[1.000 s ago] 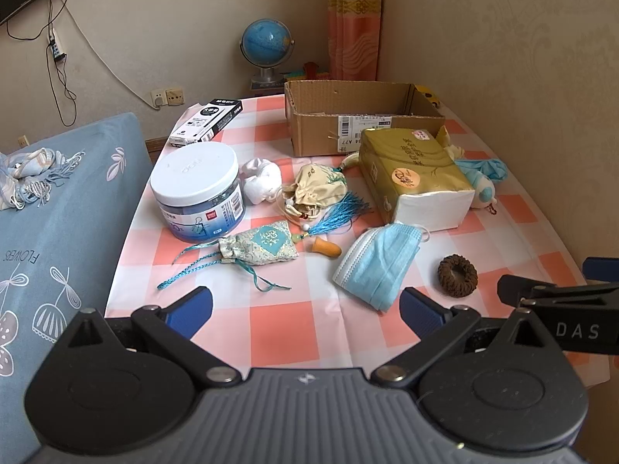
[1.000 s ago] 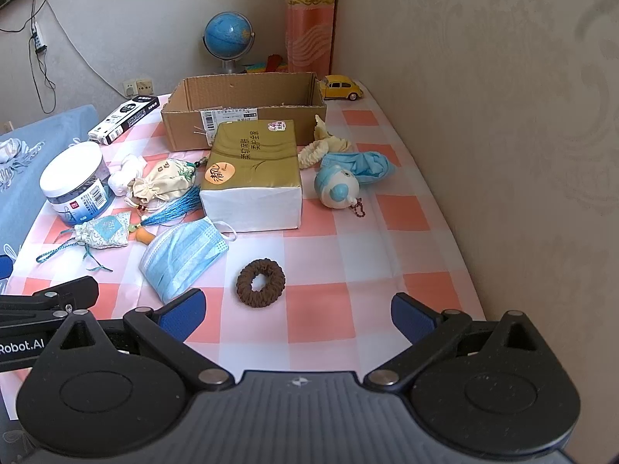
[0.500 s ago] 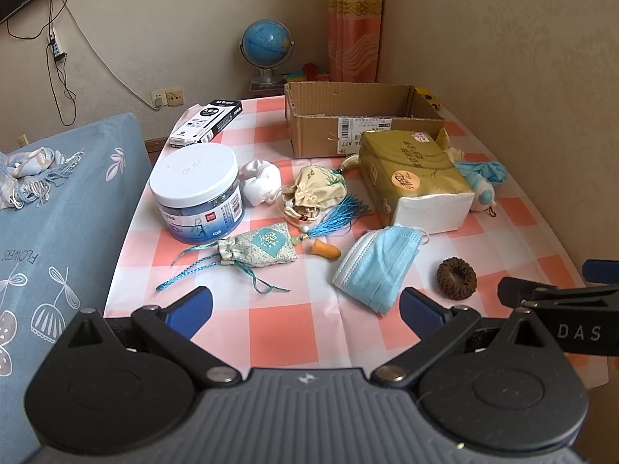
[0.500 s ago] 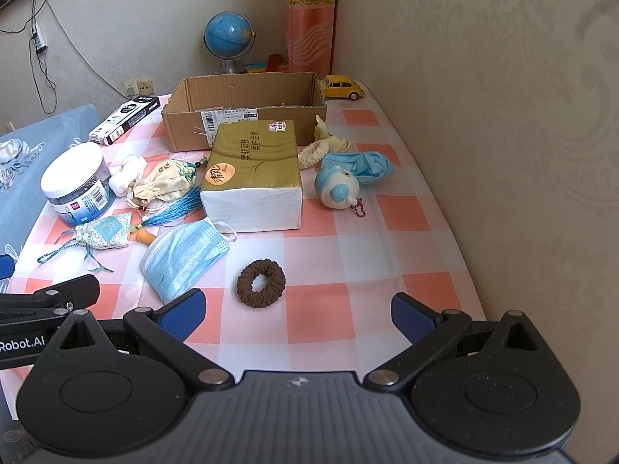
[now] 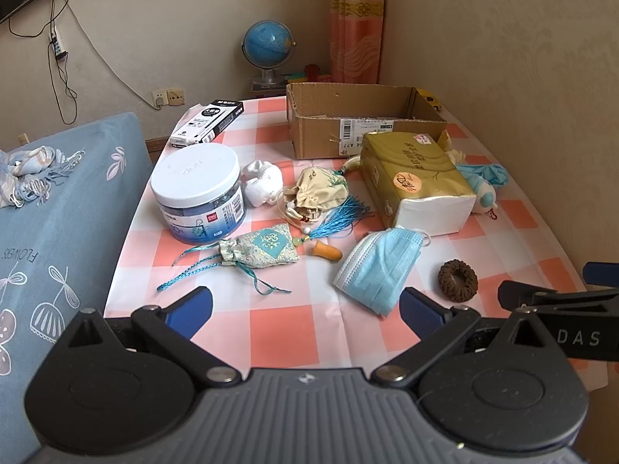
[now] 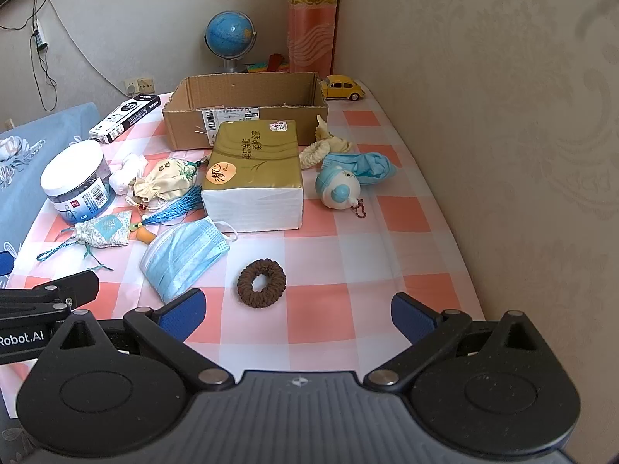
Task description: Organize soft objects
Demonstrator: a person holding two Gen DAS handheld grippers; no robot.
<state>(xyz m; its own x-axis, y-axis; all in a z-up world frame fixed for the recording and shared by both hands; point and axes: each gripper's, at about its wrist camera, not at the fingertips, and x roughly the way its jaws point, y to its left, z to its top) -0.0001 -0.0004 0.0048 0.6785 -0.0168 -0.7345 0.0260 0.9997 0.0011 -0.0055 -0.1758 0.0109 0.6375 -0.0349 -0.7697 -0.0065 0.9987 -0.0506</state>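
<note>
The tissue pack (image 6: 253, 178) lies before the cardboard box (image 6: 247, 110), face mask (image 6: 185, 255) and hair tie (image 6: 261, 283) nearer still.

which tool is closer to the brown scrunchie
Right. The brown scrunchie lies just ahead of the right tool, between its open fingers. The left tool sits further to the scrunchie's left, with the blue face mask ahead of its right finger.
</note>
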